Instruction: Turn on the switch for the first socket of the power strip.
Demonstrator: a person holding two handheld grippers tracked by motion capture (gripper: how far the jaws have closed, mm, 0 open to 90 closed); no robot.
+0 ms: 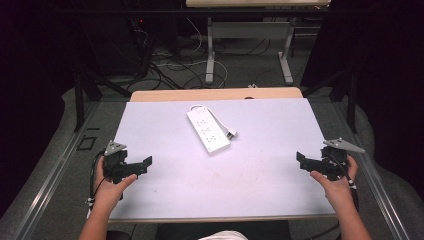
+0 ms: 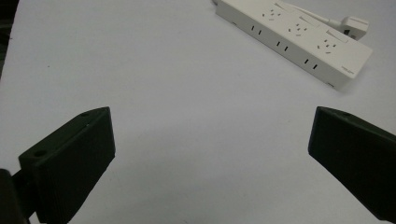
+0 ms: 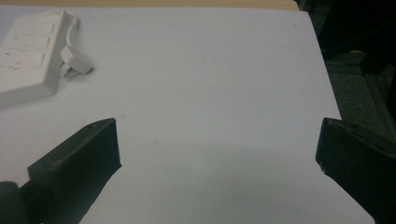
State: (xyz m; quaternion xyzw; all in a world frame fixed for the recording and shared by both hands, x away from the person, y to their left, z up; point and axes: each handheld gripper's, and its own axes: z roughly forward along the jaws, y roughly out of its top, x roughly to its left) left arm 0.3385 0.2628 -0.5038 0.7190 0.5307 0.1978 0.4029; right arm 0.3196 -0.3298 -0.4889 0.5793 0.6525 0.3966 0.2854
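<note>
Now holding left gripper and right gripper wide open, empty, well apart from power strip on table.

left tongs: jaws wide apart | right tongs: jaws wide apart

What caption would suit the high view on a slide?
Two open grippers, left and right, flank a white power strip on the table.
</note>
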